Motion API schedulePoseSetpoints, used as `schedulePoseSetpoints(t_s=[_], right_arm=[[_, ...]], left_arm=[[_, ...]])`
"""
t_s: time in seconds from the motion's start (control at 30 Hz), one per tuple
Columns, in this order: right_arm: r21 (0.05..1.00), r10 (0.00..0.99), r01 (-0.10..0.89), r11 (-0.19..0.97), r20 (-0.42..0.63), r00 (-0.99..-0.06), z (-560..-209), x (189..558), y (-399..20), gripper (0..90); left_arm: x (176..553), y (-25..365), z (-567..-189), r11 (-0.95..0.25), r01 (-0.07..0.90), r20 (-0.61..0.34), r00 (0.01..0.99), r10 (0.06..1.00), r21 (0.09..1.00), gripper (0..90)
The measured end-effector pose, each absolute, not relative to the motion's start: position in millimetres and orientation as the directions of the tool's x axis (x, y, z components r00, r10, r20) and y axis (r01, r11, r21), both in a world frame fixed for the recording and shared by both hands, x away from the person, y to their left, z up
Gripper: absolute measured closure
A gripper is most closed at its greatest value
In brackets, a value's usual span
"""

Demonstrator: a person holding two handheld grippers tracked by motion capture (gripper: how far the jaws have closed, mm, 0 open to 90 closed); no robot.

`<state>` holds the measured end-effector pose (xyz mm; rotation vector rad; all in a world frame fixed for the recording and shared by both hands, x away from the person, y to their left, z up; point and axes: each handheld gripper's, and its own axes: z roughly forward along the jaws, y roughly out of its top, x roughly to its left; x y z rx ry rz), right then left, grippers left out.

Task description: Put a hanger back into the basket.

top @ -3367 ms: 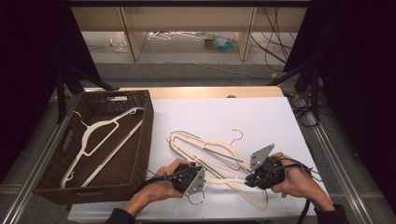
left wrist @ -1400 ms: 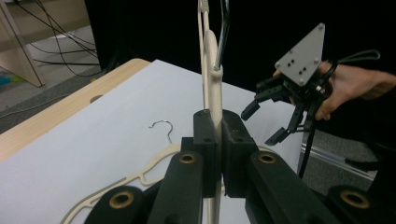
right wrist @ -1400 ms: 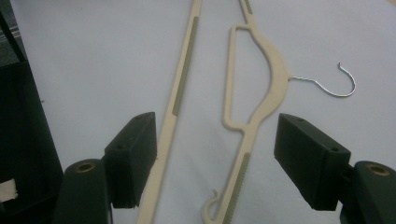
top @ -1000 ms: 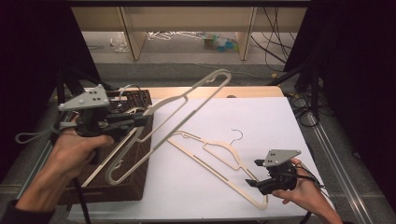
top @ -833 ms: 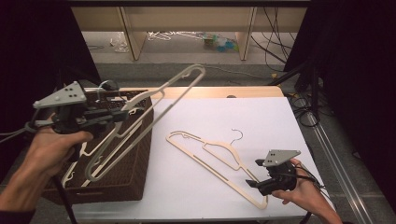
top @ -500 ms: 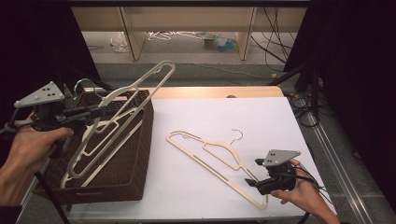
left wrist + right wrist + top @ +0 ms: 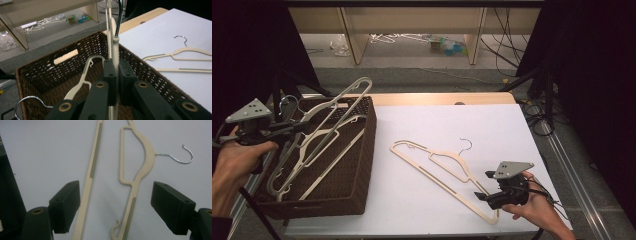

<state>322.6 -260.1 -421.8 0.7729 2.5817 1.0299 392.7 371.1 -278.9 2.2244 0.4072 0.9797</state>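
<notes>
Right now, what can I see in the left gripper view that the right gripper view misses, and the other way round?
The left gripper view has the left tongs shut on a cream hanger above the brown wicker basket, with another hanger lying inside it. The right gripper view looks down between the open right tongs, whose pads stand on either side of the hanger on the table without touching it. Both views share that hanger, with its wire hook, and the white tabletop.
</notes>
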Motion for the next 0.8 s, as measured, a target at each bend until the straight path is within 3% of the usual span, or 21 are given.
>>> schedulePoseSetpoints(t_s=[0.33, 0.63, 0.8], right_arm=[[0.693, 0.555, 0.378, 0.614, -0.039, -0.831, -422.9, 322.3, -259.3, 24.5], [0.699, 0.561, 0.379, 0.606, -0.039, -0.827, -425.5, 322.0, -259.1, 24.6], [0.698, 0.559, 0.379, 0.608, -0.038, -0.828, -425.7, 321.7, -259.2, 24.6]], left_arm=[[394.7, 375.7, -297.0, -0.748, 0.080, 0.509, 0.684, 0.523, 0.659, 85.8], [391.0, 371.1, -314.1, -0.704, 0.159, 0.428, 0.695, 0.578, 0.692, 85.8], [394.1, 375.4, -318.1, -0.718, 0.155, 0.439, 0.699, 0.565, 0.678, 85.8]])
